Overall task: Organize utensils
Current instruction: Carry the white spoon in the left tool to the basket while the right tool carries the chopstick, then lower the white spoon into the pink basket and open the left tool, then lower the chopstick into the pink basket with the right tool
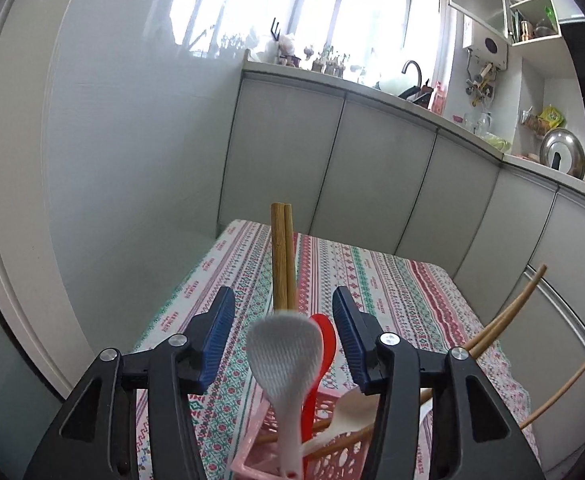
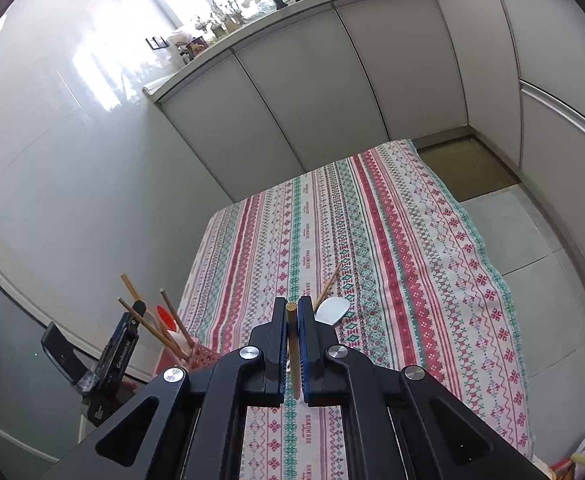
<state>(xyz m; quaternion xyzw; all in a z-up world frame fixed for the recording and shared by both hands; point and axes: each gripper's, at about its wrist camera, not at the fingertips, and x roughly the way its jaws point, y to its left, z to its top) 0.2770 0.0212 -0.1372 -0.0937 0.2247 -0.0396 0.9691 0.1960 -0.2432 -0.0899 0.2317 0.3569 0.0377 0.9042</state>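
With left gripper (image 1: 283, 336) jaws standing apart around two chopsticks (image 1: 283, 256) upright in pink basket (image 1: 324, 456) at tabletop's near edge: could topple. Right gripper (image 2: 291, 312) jaws clamped on one chopstick (image 2: 292, 344); could slip.

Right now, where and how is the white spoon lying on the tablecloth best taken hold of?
Probably at the bowl's raised rim. The white spoon lies flat on the tablecloth just beyond the right gripper, with its handle hidden behind the fingers. Come from above, one pad on each long edge, clear of the loose chopstick beside it.
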